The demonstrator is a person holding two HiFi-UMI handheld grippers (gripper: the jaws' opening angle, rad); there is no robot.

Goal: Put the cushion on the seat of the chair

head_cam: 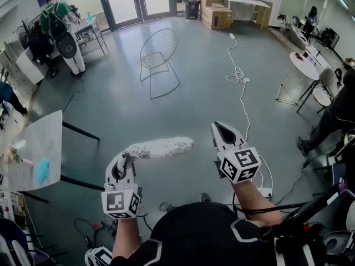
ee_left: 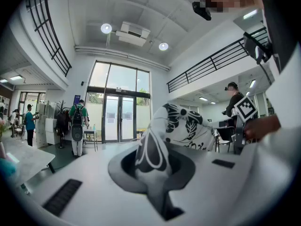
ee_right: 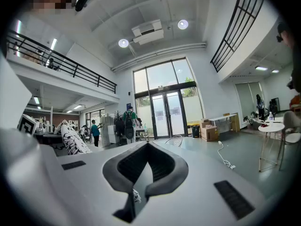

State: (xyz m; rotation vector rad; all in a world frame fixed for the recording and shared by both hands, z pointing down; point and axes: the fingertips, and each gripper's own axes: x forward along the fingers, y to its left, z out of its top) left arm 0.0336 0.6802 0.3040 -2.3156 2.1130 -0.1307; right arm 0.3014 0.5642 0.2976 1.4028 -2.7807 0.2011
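Near: left hand-held gripper [head_cam: 123, 162] is held level, jaws pinching one corner of the cushion [head_cam: 163, 147]. In the left gripper view, patterned fabric is squeezed into the slot between the pads. The cushion is in the air, stretching from that grip toward the right and well above the floor [head_cam: 111, 110].

Right hand-held gripper [head_cam: 223, 133] is just beside the cushion's free end, not touching it. Its jaws are pressed together with nothing gripped, and it also points level.

Far: the wire chair [head_cam: 160, 57] stands alone on the floor toward its far edge, short of the glass doors [head_cam: 127, 1]. A white cable [head_cam: 239, 73] trails to its right. The seat is bare and nothing rests on it. The chair is well apart from both grippers.

Progress, as judged: pickup is done and the cushion is secured one-handed. Left to do:
- carry it across the open floor to the chair
- lower it flat onto the seat
- let go

Placement has not begun. A corner grip leaves the cushion hanging sideways, so it may need support from the right side before it is laid down.
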